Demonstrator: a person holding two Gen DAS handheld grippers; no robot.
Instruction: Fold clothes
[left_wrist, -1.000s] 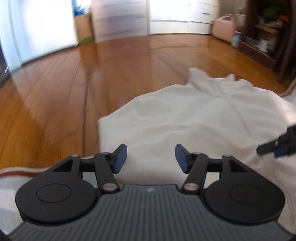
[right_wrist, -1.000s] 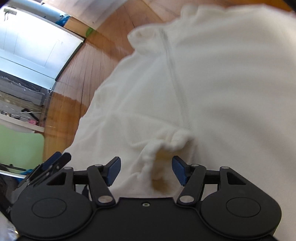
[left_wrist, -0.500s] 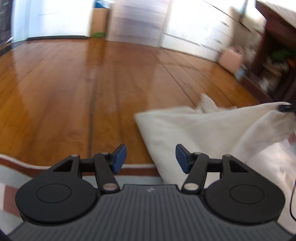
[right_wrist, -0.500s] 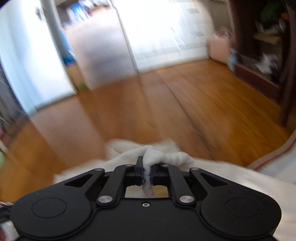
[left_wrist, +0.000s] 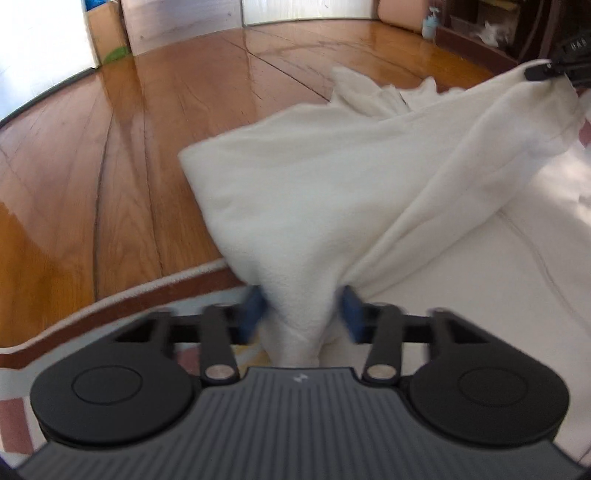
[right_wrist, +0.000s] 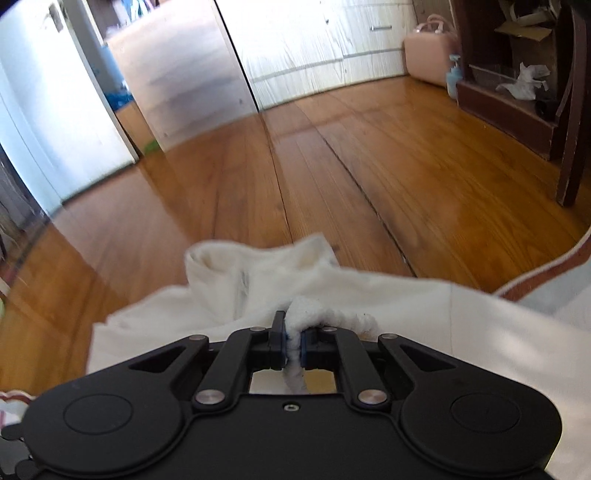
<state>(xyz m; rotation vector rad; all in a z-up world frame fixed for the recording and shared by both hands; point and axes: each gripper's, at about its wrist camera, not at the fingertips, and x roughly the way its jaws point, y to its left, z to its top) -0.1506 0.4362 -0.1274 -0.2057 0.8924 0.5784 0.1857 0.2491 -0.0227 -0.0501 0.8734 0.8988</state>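
A white fleece garment (left_wrist: 332, 177) lies partly on a rug and partly on the wooden floor. In the left wrist view a raised fold of it runs between the blue pads (left_wrist: 251, 314) of my left gripper (left_wrist: 301, 314), which still stand apart around the cloth. My right gripper (left_wrist: 543, 72) shows at the top right, holding the fold's far corner up. In the right wrist view my right gripper (right_wrist: 292, 345) is shut on a bunched edge of the garment (right_wrist: 325, 314), with the collar (right_wrist: 236, 258) lying ahead.
A rug with a red-brown border (left_wrist: 110, 306) lies under the garment on a glossy wooden floor (right_wrist: 332, 177). A dark shelf unit (right_wrist: 517, 92), a pink case (right_wrist: 428, 55) and white cabinets (right_wrist: 314, 48) stand at the far side.
My right gripper closed on the garment's edge and lifted it. My left gripper moved onto the raised fold, its pads now blurred and closer together around the cloth.
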